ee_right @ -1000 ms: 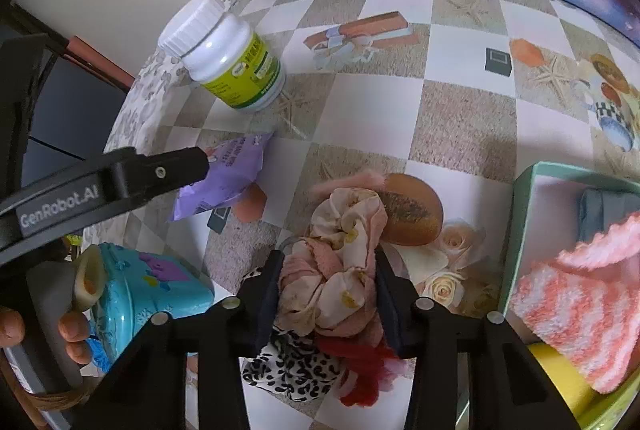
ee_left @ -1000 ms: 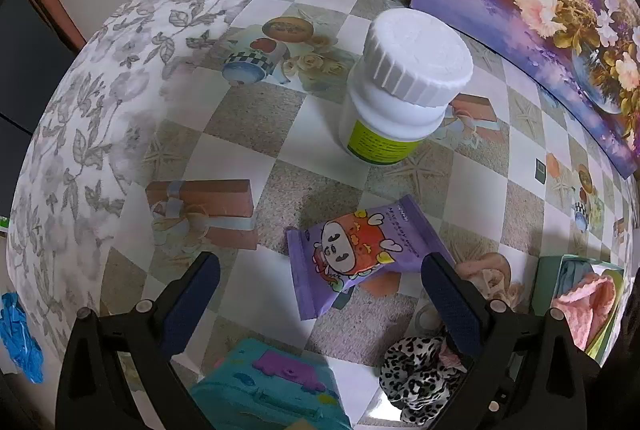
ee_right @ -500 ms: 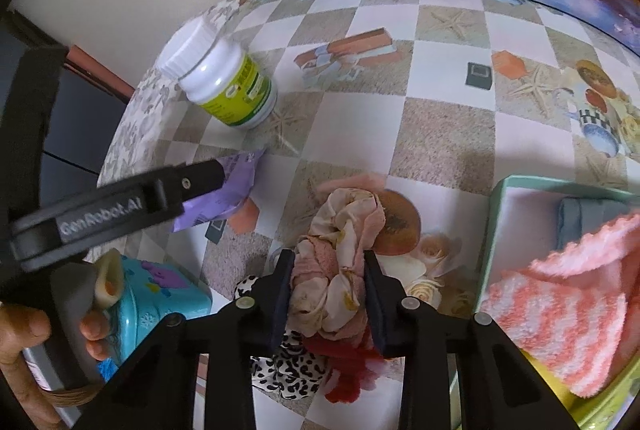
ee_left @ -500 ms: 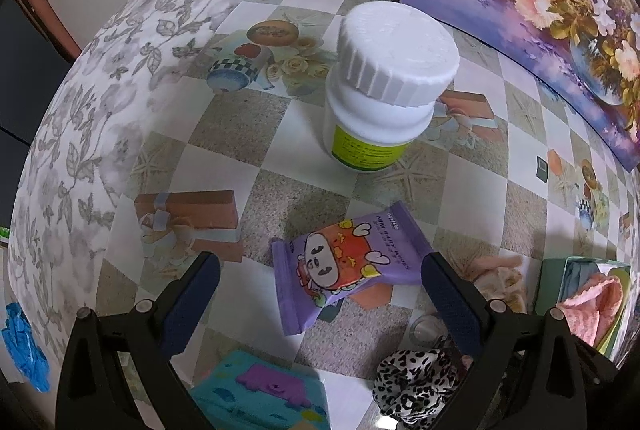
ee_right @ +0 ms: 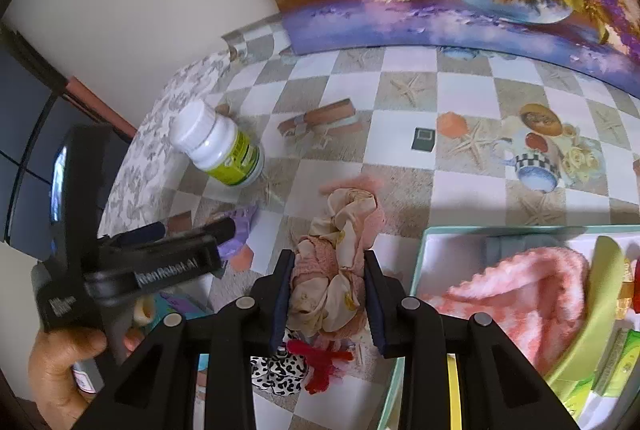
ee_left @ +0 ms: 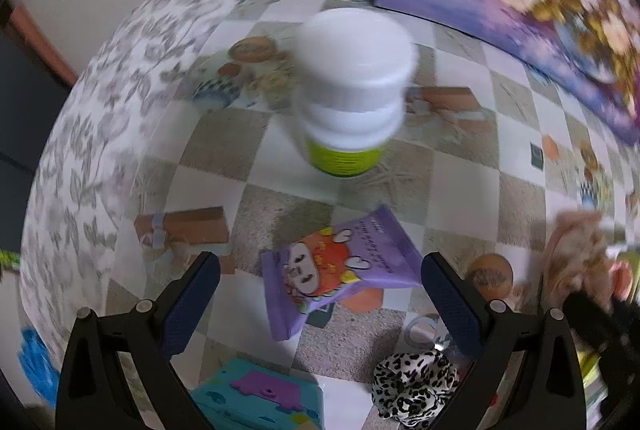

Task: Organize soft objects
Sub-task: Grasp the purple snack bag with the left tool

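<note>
The right gripper (ee_right: 329,290) was clamped on the pink scrunchie (ee_right: 338,262), the box (ee_right: 420,250) just beside its right jaw. The left gripper (ee_left: 320,280) stood wide apart, the purple packet (ee_left: 336,266) between its jaws.

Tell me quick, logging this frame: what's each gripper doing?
Left gripper: open, holding nothing, snack packet lying between its fingers.
Right gripper: closed on the scrunchie.
</note>
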Available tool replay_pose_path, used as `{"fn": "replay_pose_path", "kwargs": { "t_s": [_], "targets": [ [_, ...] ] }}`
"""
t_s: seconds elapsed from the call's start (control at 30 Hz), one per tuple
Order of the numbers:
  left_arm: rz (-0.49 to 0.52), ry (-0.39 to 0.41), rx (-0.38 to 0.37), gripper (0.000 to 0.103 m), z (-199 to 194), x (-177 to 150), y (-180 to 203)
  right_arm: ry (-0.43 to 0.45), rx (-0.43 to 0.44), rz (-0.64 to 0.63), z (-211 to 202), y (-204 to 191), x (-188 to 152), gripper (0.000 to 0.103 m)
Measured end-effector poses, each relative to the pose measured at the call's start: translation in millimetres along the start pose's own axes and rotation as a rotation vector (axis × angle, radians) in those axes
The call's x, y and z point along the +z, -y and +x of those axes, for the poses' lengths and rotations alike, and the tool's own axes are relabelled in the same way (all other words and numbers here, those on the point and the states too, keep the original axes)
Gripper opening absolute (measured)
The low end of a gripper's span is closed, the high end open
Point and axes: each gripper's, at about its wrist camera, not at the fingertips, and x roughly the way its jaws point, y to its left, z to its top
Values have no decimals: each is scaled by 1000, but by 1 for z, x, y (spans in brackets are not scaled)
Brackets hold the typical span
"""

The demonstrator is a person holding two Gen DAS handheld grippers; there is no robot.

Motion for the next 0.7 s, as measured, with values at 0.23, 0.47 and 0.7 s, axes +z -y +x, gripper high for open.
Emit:
{"fn": "replay_pose_path", "kwargs": {
  "t_s": [0.23, 0.47, 0.7],
  "targets": [
    [166, -40, 68, 100, 9, -6, 27, -6, 0, 17, 1, 6, 1, 35],
    [195, -31, 123, 95, 14, -8, 36, -11, 4, 26, 2, 10, 0, 35],
    [197, -29, 152, 54, 19, -9, 40, -3, 6, 42, -1, 15, 0, 35]
  ]
}}
